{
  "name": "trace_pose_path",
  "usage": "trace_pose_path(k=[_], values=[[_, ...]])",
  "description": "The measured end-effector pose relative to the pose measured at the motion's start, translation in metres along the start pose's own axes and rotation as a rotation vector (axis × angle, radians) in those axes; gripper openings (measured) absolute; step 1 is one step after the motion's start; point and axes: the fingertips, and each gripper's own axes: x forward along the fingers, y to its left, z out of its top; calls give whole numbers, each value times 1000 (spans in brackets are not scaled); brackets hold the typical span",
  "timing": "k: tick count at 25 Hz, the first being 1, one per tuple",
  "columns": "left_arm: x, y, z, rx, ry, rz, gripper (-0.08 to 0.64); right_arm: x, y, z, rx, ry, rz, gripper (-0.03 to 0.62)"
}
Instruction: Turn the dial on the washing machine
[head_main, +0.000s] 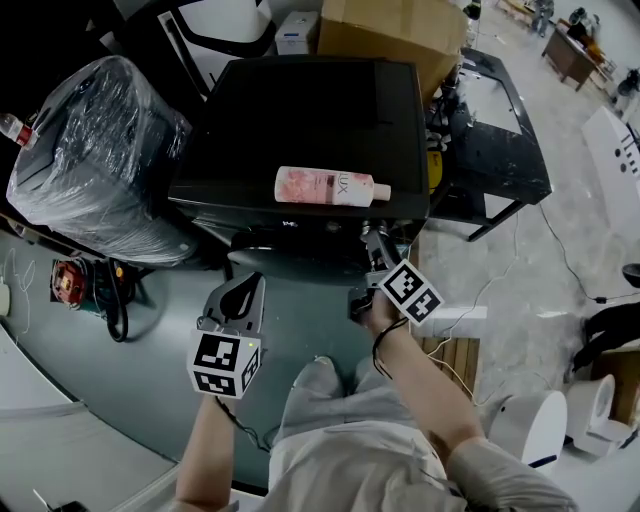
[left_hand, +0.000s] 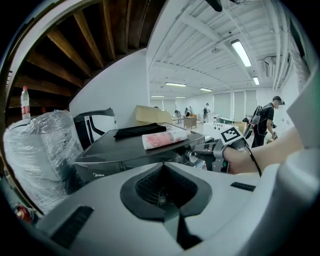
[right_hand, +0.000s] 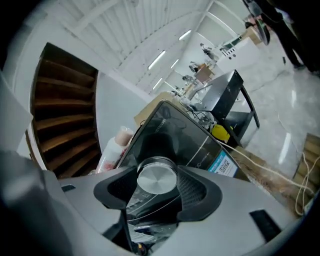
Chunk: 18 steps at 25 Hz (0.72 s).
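The right gripper is clamped on the silver dial. In the right gripper view the round brushed knob sits snug between the two dark pads, just below the middle of the frame. In the head view this gripper is right of centre, its nose against the front panel of the washing machine. The person's hand is behind it, and the marker cube stands out to the lower right.

The left gripper has its jaws together with nothing between them. It hangs apart from the machine's front, at the lower left of the head view.

The washing machine is a dark top-loader that fills the upper middle of the head view. The dial is on the right end of its front face.

A pink bottle lies on its side on the lid, near the front edge. A black cloth lies on the lid behind the bottle in the left gripper view.

A bundle wrapped in clear plastic stands at the left of the head view, close beside the machine. A cardboard box sits at the top of that view, behind the machine. A black table is to the right, and a yellow object is wedged between it and the machine.
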Motion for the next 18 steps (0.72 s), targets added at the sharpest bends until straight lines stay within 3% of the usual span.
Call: trace_pose_path(k=[8, 12, 18], values=[[-4, -2, 1, 0, 17, -11, 20, -2, -5, -3, 399, 12, 28, 249], [-4, -6, 2, 2, 25, -20, 20, -2, -5, -2, 600, 11, 44, 183], [-5, -11, 0, 4, 34, -35, 20, 0, -16, -4, 849, -16, 122, 192]])
